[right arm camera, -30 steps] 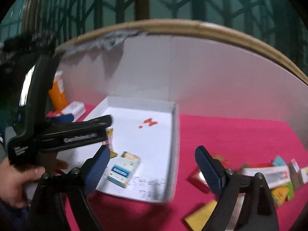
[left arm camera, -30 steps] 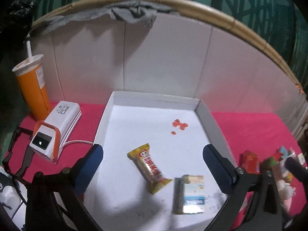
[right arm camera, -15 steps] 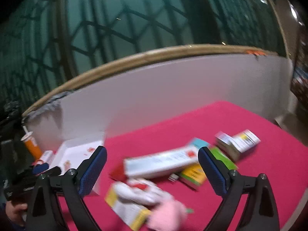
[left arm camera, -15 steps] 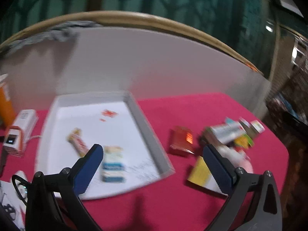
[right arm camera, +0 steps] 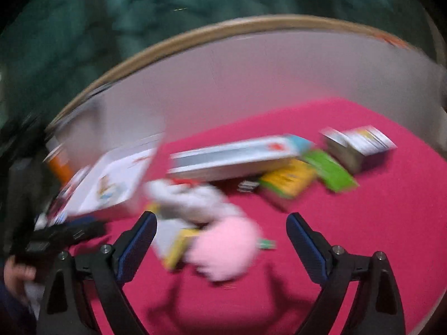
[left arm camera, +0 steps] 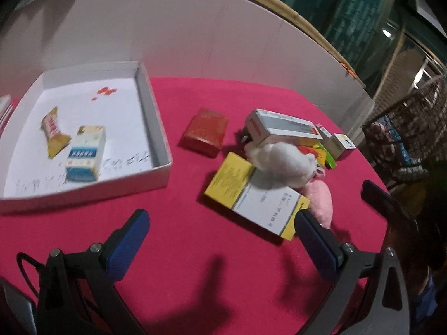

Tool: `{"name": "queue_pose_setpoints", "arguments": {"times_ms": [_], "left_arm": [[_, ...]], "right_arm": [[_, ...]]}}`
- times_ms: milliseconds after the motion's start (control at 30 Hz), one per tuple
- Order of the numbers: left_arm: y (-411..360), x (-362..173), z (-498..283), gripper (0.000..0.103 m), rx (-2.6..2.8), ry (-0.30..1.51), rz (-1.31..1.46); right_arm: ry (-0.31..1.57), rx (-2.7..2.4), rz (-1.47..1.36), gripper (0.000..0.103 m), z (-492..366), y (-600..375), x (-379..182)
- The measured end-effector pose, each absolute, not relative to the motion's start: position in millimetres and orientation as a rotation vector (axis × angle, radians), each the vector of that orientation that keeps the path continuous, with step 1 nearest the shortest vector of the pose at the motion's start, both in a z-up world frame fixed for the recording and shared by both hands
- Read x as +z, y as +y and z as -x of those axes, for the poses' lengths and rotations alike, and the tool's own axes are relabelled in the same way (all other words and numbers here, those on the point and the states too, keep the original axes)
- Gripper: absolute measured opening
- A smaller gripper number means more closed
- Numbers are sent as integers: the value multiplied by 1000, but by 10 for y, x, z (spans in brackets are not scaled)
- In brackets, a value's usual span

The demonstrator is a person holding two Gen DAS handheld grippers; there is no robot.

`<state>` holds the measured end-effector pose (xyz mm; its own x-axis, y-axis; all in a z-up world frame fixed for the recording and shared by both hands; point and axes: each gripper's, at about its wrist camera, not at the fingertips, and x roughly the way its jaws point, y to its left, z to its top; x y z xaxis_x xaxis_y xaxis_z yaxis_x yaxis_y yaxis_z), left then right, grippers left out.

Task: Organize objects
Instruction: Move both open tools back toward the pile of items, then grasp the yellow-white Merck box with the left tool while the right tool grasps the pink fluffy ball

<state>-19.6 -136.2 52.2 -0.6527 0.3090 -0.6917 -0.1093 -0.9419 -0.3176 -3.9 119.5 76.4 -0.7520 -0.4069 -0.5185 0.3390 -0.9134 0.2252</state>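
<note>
A white tray (left arm camera: 160, 136) on the red cloth holds a yellow snack bar (left arm camera: 53, 131) and a blue-and-white box (left arm camera: 85, 153). To its right lie a red box (left arm camera: 205, 131), a long white box (left arm camera: 282, 128), a white plush (left arm camera: 282, 162), a pink plush (left arm camera: 320, 202) and a yellow-and-white box (left arm camera: 257, 195). My left gripper (left arm camera: 220, 224) is open and empty above the cloth, near the yellow-and-white box. My right gripper (right arm camera: 222, 229) is open and empty, with the pink plush (right arm camera: 226, 248) between its fingers; the view is blurred.
A white backboard (left arm camera: 195, 33) with a bamboo rim curves behind the table. A small grey box (left arm camera: 342, 145) and green and yellow packets (right arm camera: 329, 173) lie at the far right. An orange cup (right arm camera: 60, 164) stands left of the tray. A wire basket (left arm camera: 405, 131) stands beyond the table's right edge.
Both grippers have swung right, from over the tray to the pile of boxes and plush toys. The right gripper has closed in on the pink plush. Both stay open.
</note>
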Motion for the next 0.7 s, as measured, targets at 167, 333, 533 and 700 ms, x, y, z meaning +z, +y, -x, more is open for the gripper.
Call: {"name": "queue_pose_setpoints", "arguments": {"times_ms": [167, 333, 533, 700], "left_arm": [[-1513, 479, 139, 103, 2691, -380, 1235], [-1643, 358, 68, 103, 2720, -358, 1318], [-1905, 295, 2, 103, 2767, -449, 1345], [-2029, 321, 6, 103, 2790, -502, 1350]], "right_arm": [[1, -2402, -832, 96, 112, 571, 717], [63, -2421, -993, 97, 419, 275, 460], [-117, -2160, -1099, 95, 428, 161, 387], [-262, -2077, -1040, 88, 189, 377, 576]]}}
